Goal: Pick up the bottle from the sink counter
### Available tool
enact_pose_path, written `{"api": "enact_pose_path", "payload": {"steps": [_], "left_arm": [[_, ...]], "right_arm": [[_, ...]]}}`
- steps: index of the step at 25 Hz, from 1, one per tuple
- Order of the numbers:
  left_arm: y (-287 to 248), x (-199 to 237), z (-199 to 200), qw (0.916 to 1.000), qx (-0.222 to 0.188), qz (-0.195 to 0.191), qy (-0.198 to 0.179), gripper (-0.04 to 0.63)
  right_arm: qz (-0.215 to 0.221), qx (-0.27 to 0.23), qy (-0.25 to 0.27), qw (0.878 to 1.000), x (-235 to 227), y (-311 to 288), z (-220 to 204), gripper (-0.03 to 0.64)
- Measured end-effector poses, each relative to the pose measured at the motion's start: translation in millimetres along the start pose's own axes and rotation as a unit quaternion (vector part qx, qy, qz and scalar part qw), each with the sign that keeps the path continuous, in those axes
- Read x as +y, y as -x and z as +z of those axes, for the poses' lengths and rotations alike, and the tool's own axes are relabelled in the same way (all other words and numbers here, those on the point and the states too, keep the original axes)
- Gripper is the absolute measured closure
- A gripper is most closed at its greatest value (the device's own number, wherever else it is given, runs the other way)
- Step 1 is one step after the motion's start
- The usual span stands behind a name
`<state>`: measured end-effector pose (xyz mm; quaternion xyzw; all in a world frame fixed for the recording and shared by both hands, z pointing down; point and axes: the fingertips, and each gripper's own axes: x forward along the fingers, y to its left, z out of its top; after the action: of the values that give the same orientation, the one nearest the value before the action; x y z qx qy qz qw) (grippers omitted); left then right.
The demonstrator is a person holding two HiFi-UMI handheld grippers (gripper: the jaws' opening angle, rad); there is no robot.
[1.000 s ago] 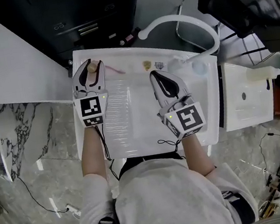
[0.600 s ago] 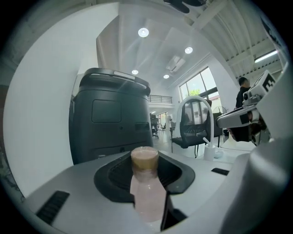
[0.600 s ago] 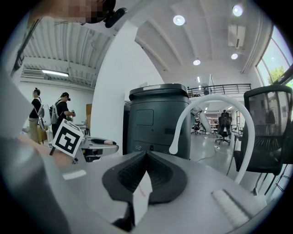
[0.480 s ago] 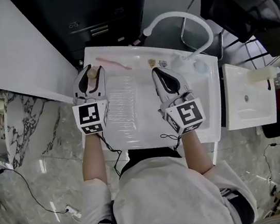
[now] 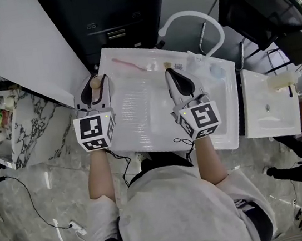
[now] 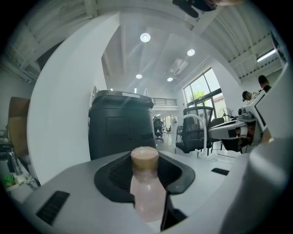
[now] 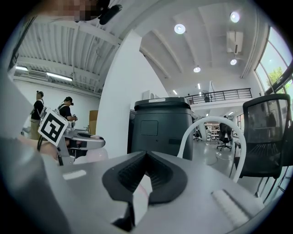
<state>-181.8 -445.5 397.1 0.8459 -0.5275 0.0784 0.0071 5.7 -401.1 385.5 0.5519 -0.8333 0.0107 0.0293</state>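
Observation:
A small bottle [image 6: 147, 192] with a pale pink body and a tan cap [image 5: 95, 82] stands upright between the jaws of my left gripper [image 5: 95, 90], which is shut on it at the neck and shoulder. In the left gripper view my left gripper [image 6: 144, 170] holds it dead centre. It hangs over the left edge of the white sink counter [image 5: 159, 135]; whether its base touches the counter is hidden. My right gripper [image 5: 175, 81] is over the middle of the counter, and in its own view the right gripper [image 7: 145, 157] has its jaws together with nothing held.
A pink toothbrush [image 5: 129, 65] and small items [image 5: 168, 65] lie along the counter's far edge, a cup [image 5: 216, 71] at its right. A dark cabinet [image 5: 118, 12] and a white chair back [image 5: 189, 17] stand beyond. A second white basin [image 5: 267, 106] is at right.
The head view has shifted. My left gripper, with the bottle in it, has drawn back a little from the counter's far left corner toward the person. The right gripper has hardly moved.

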Motion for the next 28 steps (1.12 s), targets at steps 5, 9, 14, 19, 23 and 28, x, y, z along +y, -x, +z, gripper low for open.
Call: {"api": "enact_pose_path", "payload": {"steps": [5, 9, 14, 19, 23, 28], "left_arm": [[32.5, 2.9, 15.3, 0.9999, -0.006, 0.011, -0.001, 0.462], [57.2, 3.9, 25.5, 0.9997, -0.010, 0.022, -0.003, 0.462], [85.2, 3.5, 36.6, 0.9993, -0.019, 0.031, -0.003, 0.462], [111.2, 3.8, 44.4, 0.9987, -0.028, 0.041, -0.002, 0.462], [130.8, 4.7, 51.7, 0.9981, -0.036, 0.050, -0.002, 0.462], [151.3, 9.4, 55.1, 0.9974, -0.044, 0.057, -0.001, 0.462]], "right_arm": [[-0.001, -0.012, 0.002, 1.000, 7.8, 13.6, 12.7, 0.606], [-0.001, -0.017, 0.007, 1.000, 14.0, 24.4, 21.4, 0.606], [0.000, -0.027, 0.013, 1.000, 23.9, 38.3, 33.8, 0.606], [0.004, -0.037, 0.022, 0.999, 35.0, 52.3, 45.9, 0.606], [0.009, -0.046, 0.026, 0.999, 45.5, 63.5, 54.6, 0.606], [0.011, -0.054, 0.030, 0.998, 58.0, 72.6, 62.3, 0.606]]}}
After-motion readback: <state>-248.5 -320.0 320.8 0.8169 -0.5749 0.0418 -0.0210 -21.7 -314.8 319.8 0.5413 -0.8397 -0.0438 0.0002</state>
